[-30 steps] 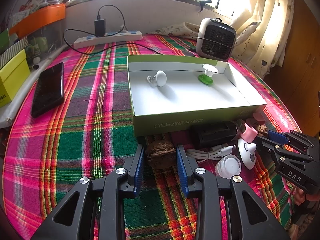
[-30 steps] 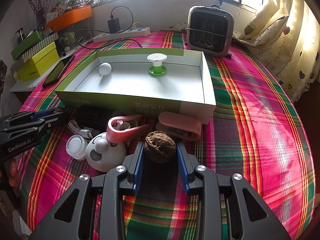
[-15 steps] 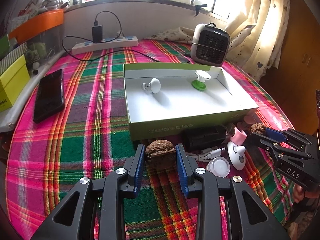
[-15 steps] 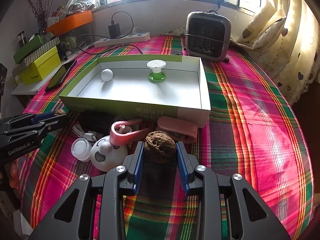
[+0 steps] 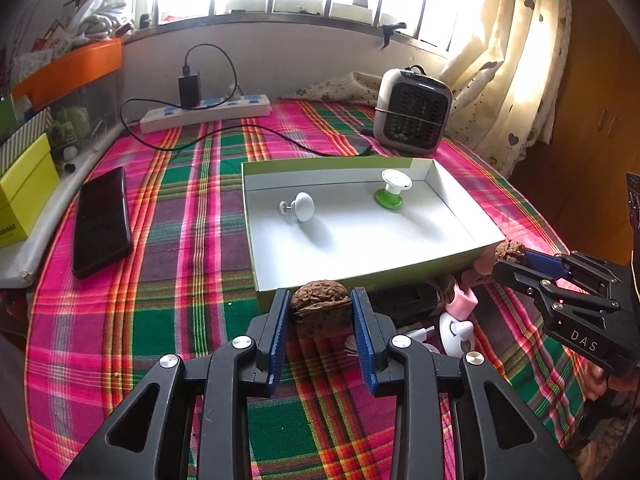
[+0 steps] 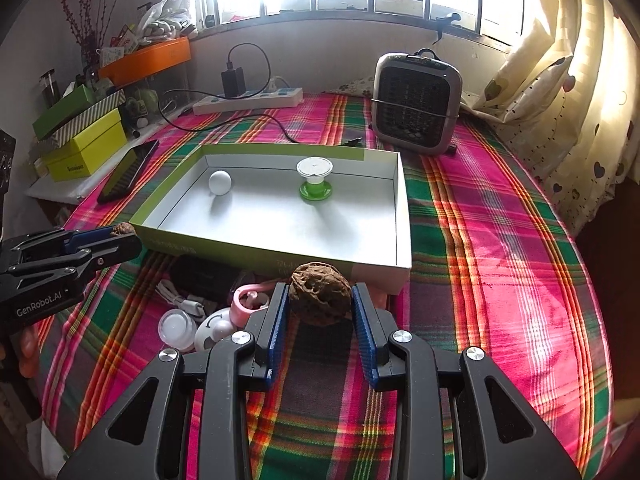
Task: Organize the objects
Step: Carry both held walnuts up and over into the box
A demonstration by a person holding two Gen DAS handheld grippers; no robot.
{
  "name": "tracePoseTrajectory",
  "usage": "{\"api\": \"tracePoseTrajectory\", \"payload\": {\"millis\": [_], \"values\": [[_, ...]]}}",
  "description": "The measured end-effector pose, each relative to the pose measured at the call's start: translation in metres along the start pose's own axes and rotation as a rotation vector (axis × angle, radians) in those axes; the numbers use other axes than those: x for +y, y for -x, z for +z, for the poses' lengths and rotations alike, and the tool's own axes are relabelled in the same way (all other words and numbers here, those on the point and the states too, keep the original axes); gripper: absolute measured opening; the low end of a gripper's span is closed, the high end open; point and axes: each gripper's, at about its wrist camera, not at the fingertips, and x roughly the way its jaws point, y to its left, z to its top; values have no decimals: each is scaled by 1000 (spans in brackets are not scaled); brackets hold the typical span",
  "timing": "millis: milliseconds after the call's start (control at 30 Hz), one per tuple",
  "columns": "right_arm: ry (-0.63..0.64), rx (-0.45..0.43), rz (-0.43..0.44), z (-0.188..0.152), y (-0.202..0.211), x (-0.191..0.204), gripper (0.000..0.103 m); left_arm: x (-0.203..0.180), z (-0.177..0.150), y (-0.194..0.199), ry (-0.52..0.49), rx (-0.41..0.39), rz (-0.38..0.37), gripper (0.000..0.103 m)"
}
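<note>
My left gripper is shut on a brown walnut and holds it above the cloth, just in front of the near wall of the green-and-white box. My right gripper is shut on a second walnut, raised near the box's front right corner. The box holds a white knob and a green-and-white spool. Each gripper shows in the other's view, the right one and the left one.
Below the grippers lie a pink clip, a white round toy, a small clear cap, a black block and a white cable. A phone, a power strip, a heater and yellow boxes stand around.
Both grippers have risen with their walnuts, off the cloth to about the height of the box rim. The items in the box have not moved.
</note>
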Motion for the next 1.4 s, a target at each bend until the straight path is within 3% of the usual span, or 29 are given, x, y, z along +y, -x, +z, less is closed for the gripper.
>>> {"api": "tracePoseTrajectory", "payload": {"millis": [667, 1400], "values": [[14, -20, -14, 35, -16, -10, 32, -4, 27, -19, -14, 0, 27, 28], [50, 48, -24, 74, -83, -30, 33, -2, 41, -67, -16, 67, 45, 28]]}}
